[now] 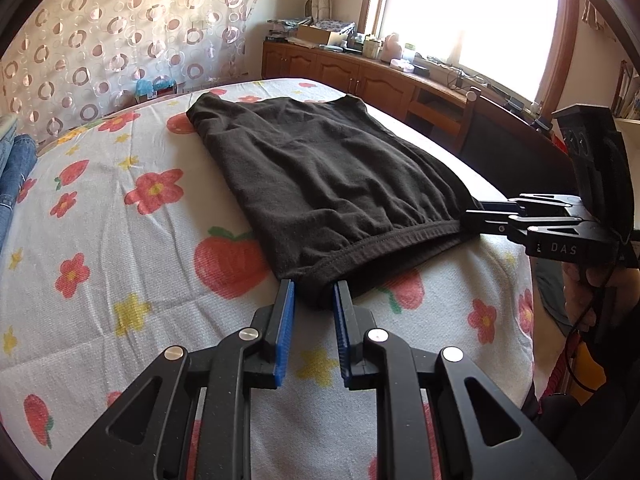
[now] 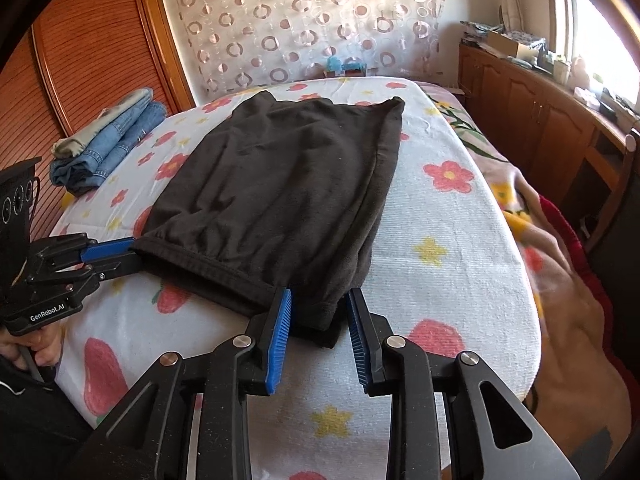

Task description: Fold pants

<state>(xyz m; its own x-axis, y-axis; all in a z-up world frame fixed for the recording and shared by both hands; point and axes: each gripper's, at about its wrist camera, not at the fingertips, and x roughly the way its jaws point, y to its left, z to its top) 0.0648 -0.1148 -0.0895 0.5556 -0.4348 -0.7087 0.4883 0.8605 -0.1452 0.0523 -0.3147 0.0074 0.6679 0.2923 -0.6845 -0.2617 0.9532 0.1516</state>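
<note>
Colours on the bed

The pants (image 1: 320,176) are black. The sheet (image 1: 120,240) is white with red flowers, red strawberries and yellow stars. Blue jeans (image 2: 116,144) lie at 10 o'clock. Both grippers are black with blue pads (image 1: 285,320).

One pair of black pants (image 2: 280,196) lies ahead of two grippers, left (image 1: 314,292) and right (image 2: 318,300); one denim stack (image 2: 108,144) sits beyond-left.

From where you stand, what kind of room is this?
Most likely a home bedroom: black pants lie on a bed with a flower-print cover, folded jeans beside them, wooden cabinets under a sunny window.
</note>
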